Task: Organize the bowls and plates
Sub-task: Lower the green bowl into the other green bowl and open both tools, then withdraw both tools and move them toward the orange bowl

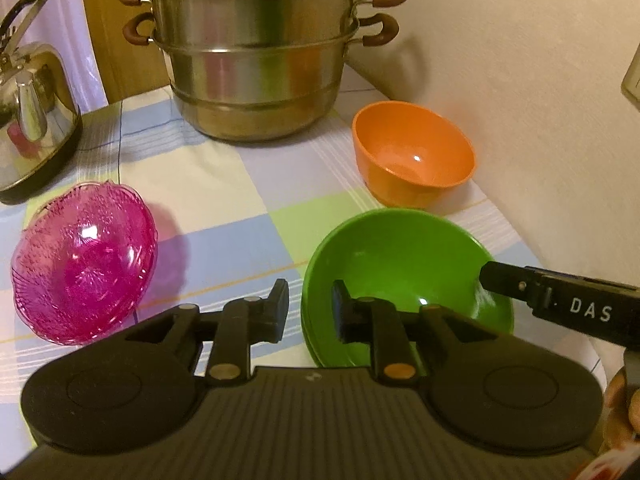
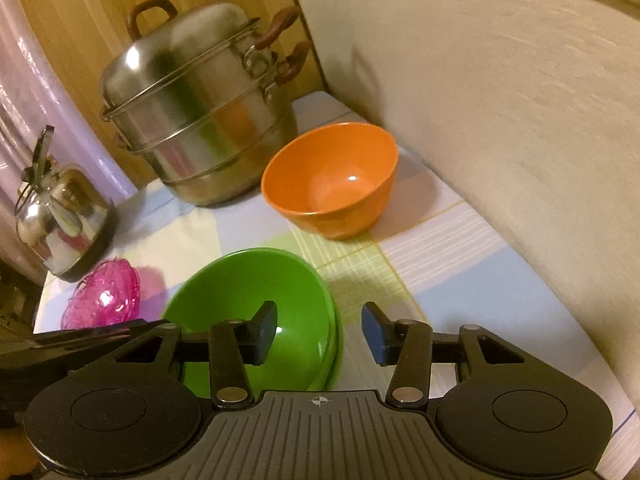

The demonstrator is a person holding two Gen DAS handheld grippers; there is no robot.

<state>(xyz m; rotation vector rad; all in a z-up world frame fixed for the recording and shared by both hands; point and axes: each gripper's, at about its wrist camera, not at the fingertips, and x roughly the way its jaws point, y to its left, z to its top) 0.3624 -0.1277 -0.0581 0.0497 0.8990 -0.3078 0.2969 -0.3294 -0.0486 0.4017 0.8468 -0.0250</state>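
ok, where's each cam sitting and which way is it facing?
Left wrist: on the left gripper, looking down at the green bowl's near rim; its own fingers and the right gripper's tip show.
Right wrist: on the right gripper, looking down over the same bowl's right rim.
Shared: green bowl, orange bowl, pink bowl, steamer, kettle.

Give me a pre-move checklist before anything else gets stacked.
1. Left gripper off the green bowl: ok, jaws apart astride the near rim.
2. Right gripper off it: ok, jaws apart astride the rim.
3. Green bowl nested on another green one: ok, second rim shows beneath.
4. Orange bowl upright, empty: ok.
5. Pink bowl a single bowl: cannot tell.
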